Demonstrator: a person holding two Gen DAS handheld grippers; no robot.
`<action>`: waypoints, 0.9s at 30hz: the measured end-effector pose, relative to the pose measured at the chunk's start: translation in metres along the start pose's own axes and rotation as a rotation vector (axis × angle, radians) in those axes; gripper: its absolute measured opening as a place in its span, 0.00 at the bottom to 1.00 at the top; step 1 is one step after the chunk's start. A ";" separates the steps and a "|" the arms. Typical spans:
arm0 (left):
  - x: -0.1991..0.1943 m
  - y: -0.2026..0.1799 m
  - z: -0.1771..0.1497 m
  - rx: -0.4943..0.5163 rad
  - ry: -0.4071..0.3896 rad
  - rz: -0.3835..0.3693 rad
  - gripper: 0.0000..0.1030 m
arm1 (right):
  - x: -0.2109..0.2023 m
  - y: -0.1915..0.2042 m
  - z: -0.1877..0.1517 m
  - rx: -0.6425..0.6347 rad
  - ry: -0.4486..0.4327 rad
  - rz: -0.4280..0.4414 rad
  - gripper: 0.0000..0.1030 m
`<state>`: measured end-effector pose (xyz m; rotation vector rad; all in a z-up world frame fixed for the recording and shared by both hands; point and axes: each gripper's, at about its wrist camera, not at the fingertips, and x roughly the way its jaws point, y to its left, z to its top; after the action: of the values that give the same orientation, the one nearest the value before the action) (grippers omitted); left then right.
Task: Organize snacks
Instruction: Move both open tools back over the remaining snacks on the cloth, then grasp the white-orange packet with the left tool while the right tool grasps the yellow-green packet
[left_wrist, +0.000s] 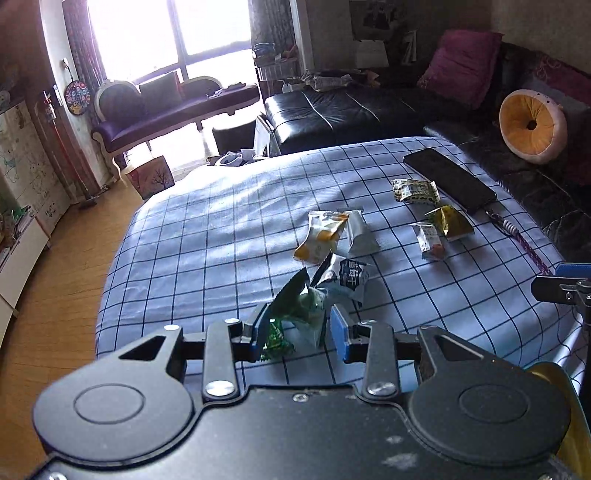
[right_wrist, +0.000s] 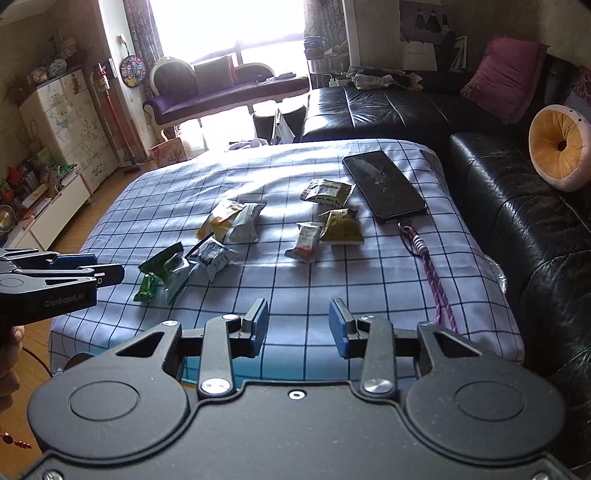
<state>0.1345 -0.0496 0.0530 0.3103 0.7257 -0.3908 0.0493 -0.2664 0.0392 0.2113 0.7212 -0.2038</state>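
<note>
Both tongs stand open and empty. The left tongs (left_wrist: 295, 328) hover over the green packet (right_wrist: 162, 271) on the checked worktop (left_wrist: 207, 236); the right tongs (right_wrist: 298, 325) hang apart. Closing could snag the cloth or the grey packet (left_wrist: 347, 277) touching it.

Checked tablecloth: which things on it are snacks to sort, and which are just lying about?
For the job:
- green packets
- dark-label silver packet
- yellow-orange packet
- plain silver packet
- olive packet
- orange-print small packet
- patterned packet

Lying about:
- phone
- its purple braided strap
</note>
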 end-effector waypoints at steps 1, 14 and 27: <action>0.007 0.000 0.003 0.002 0.001 -0.005 0.36 | 0.006 -0.003 0.004 -0.002 0.000 -0.006 0.46; 0.076 0.007 0.035 0.001 0.035 -0.046 0.36 | 0.066 -0.022 0.037 0.004 -0.003 -0.029 0.46; 0.126 0.005 0.057 0.022 0.045 -0.130 0.38 | 0.110 -0.033 0.054 0.028 0.009 -0.031 0.46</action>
<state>0.2555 -0.0983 0.0064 0.2945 0.7883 -0.5165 0.1555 -0.3240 0.0013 0.2282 0.7313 -0.2432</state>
